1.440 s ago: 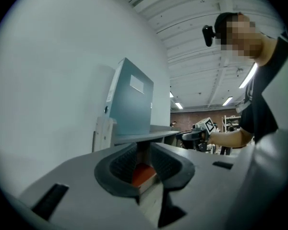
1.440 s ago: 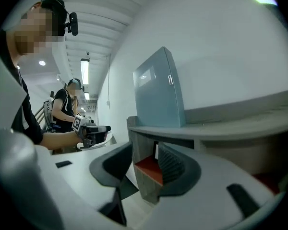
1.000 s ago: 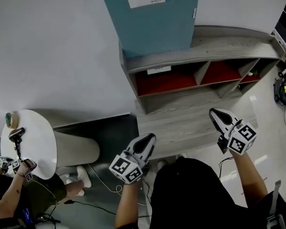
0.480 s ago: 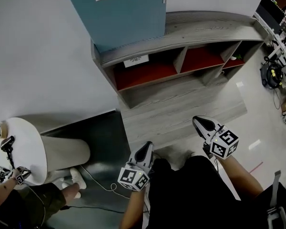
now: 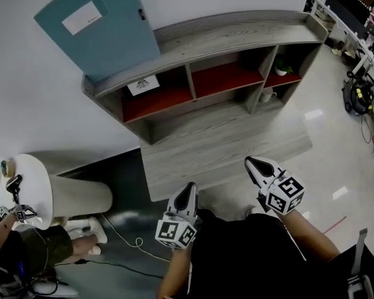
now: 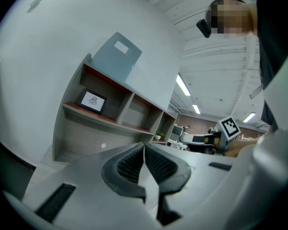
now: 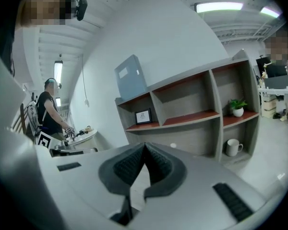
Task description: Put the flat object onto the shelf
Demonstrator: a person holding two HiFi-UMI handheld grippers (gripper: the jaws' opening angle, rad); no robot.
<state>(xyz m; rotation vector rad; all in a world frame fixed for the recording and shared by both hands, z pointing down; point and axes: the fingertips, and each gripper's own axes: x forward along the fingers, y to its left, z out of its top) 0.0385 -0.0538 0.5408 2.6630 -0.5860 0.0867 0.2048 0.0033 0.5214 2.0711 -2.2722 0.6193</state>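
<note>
A flat blue board (image 5: 93,27) with a white label stands on the left end of the grey shelf's top (image 5: 237,33), leaning on the white wall. It also shows as the blue board (image 6: 116,57) and the blue board (image 7: 130,77) in the gripper views. My left gripper (image 5: 188,189) and right gripper (image 5: 252,162) hang low in front of my body, well short of the shelf. The left gripper (image 6: 144,147) is shut with nothing in it. The right gripper (image 7: 145,147) is likewise shut and holds nothing.
The shelf's red-lined compartments hold a framed picture (image 5: 143,85), a small plant (image 5: 282,69) and a white mug (image 5: 268,95). At the left, another person (image 5: 25,254) works at a round white table (image 5: 25,192). Desks and cables (image 5: 361,98) crowd the right.
Both grippers have drawn back and down toward my body. The view has swung, so the whole shelf and the blue board now sit further left.
</note>
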